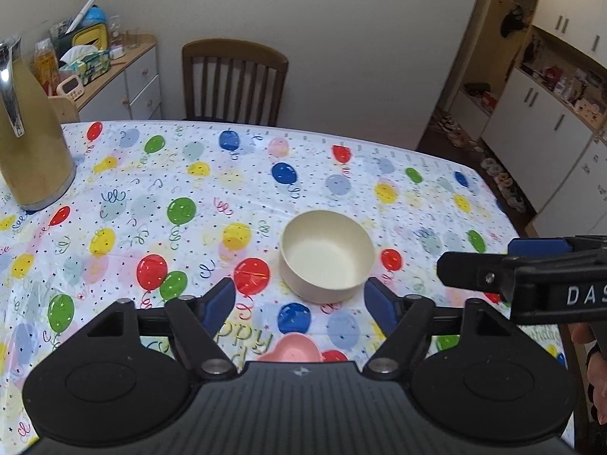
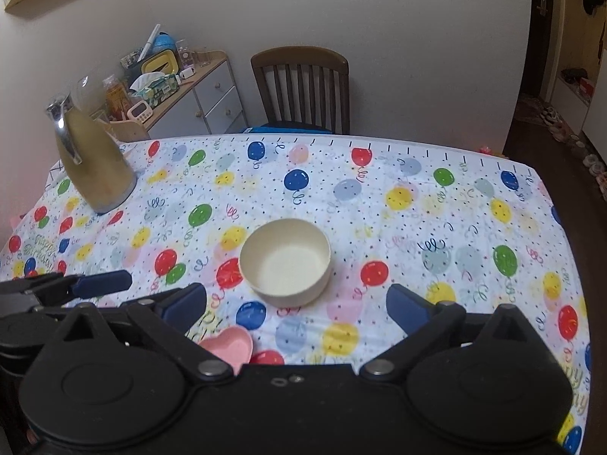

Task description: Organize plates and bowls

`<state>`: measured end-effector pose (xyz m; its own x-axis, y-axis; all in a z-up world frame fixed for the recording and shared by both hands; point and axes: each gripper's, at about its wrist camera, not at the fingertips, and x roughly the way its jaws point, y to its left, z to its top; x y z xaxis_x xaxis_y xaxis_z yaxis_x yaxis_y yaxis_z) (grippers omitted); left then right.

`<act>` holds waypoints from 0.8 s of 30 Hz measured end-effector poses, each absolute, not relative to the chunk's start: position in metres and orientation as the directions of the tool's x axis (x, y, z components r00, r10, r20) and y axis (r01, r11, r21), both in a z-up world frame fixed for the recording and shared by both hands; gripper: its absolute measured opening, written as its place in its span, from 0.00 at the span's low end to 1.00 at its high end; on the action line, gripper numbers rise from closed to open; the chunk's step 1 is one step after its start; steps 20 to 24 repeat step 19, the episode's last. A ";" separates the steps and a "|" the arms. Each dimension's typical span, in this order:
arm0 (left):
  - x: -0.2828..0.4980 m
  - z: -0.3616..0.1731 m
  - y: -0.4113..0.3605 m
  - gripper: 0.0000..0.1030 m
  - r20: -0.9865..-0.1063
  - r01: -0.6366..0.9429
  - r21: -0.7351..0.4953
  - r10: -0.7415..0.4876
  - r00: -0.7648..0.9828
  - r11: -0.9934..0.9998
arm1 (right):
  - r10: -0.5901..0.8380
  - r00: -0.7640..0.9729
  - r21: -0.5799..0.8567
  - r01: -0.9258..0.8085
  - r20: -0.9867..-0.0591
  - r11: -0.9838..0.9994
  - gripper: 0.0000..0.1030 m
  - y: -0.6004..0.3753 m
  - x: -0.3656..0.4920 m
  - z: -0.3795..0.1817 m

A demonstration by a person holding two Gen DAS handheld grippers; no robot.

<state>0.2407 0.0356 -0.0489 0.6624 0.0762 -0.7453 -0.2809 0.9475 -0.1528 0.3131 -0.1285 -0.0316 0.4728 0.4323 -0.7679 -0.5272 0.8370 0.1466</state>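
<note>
We see the cream bowl (image 1: 327, 256) upright and empty on the table (image 1: 151, 197), roughly mid-table on the balloon-print cloth, nothing touching it. A pink heart-shaped dish (image 1: 290, 349) sits nearer to us on the same cloth, apart from the bowl, its near edge hidden by the gripper body in both views.

Left gripper (image 1: 299, 301) — fingers spread wide, nothing between them, blue pads (image 1: 218, 303) on either side just short of the bowl's near wall; whether the right-hand pad touches the bowl we cannot tell. In the right wrist view the left gripper pokes in from the left edge beside the right one.

Right gripper (image 2: 297, 305) — fingers also well apart and holding nothing, the bowl (image 2: 285, 261) just ahead between the two pads, the pink dish (image 2: 229, 347) beside the left finger (image 2: 184, 305). In the left wrist view the right gripper enters from the right edge.

Further out: a beige thermos jug (image 2: 91, 159) stands at the far left of the table, well apart from the bowl. A wooden chair (image 2: 301, 89) stands at the far edge, a cluttered sideboard (image 2: 178, 87) against the wall behind the jug.
</note>
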 end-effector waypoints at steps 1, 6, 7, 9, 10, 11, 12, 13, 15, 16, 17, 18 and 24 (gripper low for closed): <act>0.247 -0.052 0.039 0.78 -0.747 -0.290 -0.154 0.081 0.660 0.944 | 0.429 0.470 0.148 -0.524 -0.772 0.839 0.99 -0.126 0.321 -0.035; 0.275 -0.071 0.051 0.78 -0.772 -0.334 -0.164 0.090 0.629 0.928 | 0.418 0.445 0.173 -0.492 -0.792 0.853 0.99 -0.114 0.358 -0.055; 0.281 -0.075 0.053 0.78 -0.778 -0.340 -0.162 0.093 0.622 0.926 | 0.416 0.436 0.182 -0.484 -0.798 0.856 0.98 -0.112 0.366 -0.061; 0.291 -0.085 0.057 0.78 -0.789 -0.354 -0.166 0.091 0.608 0.920 | 0.407 0.421 0.190 -0.468 -0.810 0.863 0.98 -0.109 0.378 -0.071; 0.296 -0.089 0.058 0.78 -0.793 -0.359 -0.169 0.090 0.602 0.918 | 0.404 0.415 0.195 -0.461 -0.815 0.866 0.98 -0.108 0.383 -0.076; 0.300 -0.093 0.059 0.78 -0.797 -0.366 -0.170 0.090 0.597 0.915 | 0.402 0.405 0.202 -0.453 -0.821 0.869 0.97 -0.107 0.389 -0.081; 0.303 -0.097 0.060 0.78 -0.800 -0.371 -0.171 0.091 0.593 0.913 | 0.398 0.398 0.205 -0.446 -0.827 0.871 0.96 -0.106 0.393 -0.086; 0.307 -0.101 0.061 0.78 -0.804 -0.375 -0.171 0.091 0.587 0.911 | 0.392 0.388 0.207 -0.439 -0.834 0.874 0.96 -0.105 0.399 -0.091; 0.314 -0.109 0.063 0.78 -0.813 -0.386 -0.169 0.093 0.575 0.907 | 0.381 0.374 0.209 -0.425 -0.846 0.881 0.93 -0.103 0.407 -0.101; 0.318 -0.114 0.064 0.78 -0.819 -0.395 -0.168 0.095 0.566 0.903 | 0.374 0.366 0.210 -0.416 -0.852 0.885 0.92 -0.103 0.411 -0.107; 0.322 -0.118 0.066 0.78 -0.824 -0.399 -0.172 0.091 0.560 0.901 | 0.372 0.356 0.215 -0.410 -0.857 0.886 0.89 -0.102 0.415 -0.112; 0.325 -0.121 0.067 0.78 -0.827 -0.402 -0.174 0.088 0.556 0.899 | 0.372 0.345 0.219 -0.407 -0.862 0.887 0.84 -0.101 0.418 -0.116; 0.327 -0.125 0.068 0.78 -0.829 -0.406 -0.173 0.090 0.551 0.897 | 0.370 0.335 0.222 -0.405 -0.867 0.887 0.82 -0.100 0.421 -0.121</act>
